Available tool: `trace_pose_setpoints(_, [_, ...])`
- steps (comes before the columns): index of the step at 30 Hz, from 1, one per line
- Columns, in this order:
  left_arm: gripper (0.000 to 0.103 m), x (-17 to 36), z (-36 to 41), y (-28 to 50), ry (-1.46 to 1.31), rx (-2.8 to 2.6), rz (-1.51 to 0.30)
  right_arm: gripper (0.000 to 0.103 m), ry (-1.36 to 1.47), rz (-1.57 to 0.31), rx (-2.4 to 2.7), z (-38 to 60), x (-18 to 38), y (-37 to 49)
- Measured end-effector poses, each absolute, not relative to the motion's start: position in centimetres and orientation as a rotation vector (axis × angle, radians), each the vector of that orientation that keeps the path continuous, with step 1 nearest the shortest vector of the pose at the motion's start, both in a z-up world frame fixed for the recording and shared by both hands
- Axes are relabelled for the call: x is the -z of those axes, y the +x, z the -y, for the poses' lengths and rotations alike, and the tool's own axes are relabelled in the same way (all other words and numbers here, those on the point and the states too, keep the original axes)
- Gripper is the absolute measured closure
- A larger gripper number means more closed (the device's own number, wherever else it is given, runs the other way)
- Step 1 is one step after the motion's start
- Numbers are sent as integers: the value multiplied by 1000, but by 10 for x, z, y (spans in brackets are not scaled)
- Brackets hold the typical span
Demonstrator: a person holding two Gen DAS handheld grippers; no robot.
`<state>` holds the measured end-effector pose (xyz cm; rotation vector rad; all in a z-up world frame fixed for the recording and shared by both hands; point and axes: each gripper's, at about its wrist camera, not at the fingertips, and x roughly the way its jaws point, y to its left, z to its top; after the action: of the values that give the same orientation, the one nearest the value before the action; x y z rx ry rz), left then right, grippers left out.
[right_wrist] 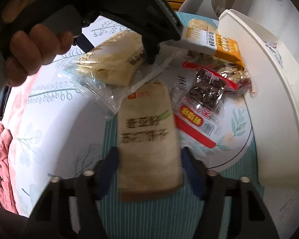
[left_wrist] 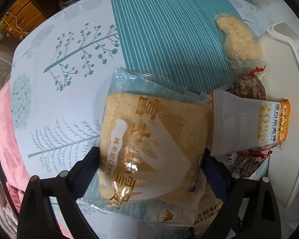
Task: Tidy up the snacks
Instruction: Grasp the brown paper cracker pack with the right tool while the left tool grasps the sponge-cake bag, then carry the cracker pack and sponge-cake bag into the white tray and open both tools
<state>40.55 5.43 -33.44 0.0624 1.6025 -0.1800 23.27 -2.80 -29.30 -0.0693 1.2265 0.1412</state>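
Snacks in crinkled wrappers lie on a printed tablecloth (left_wrist: pixel 73 107) beside a white plastic bin (right_wrist: pixel 269 91); the left gripper (left_wrist: pixel 149 159) straddles a bread packet (left_wrist: pixel 149 139), jaws wide, while the right gripper (right_wrist: pixel 149 159) brackets a beige cracker pack (right_wrist: pixel 147 149), contact unclear.

A home: a printed tablecloth (left_wrist: pixel 73 83) with tree motifs covers the table, pink bedding (right_wrist: pixel 2 151) at nine o'clock, wooden drawers (left_wrist: pixel 22 14) at eleven.
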Motion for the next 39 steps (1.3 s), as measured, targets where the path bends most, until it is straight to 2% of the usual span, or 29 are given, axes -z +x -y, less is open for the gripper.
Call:
trace_pose_setpoints(7, [11, 333, -75, 386, 26, 137, -1634, 48, -53, -1287, -145, 27, 291, 236])
trace_pose_setpoints(14, [12, 326, -112, 350, 22, 76, -1677, 49, 87, -1412, -131, 39, 289, 227])
trace_pose_setpoints(23, [12, 275, -155, 285, -41, 112, -1619, 49, 304, -1496, -77, 49, 270, 202])
trace_pose_setpoints(27, [12, 247, -165, 252, -57, 150, -1559, 49, 344, -1466, -48, 58, 253, 176])
trace_pose_setpoints(39, [12, 161, -128, 172, -162, 288, -1348, 49, 367, -1252, 8, 66, 193, 121])
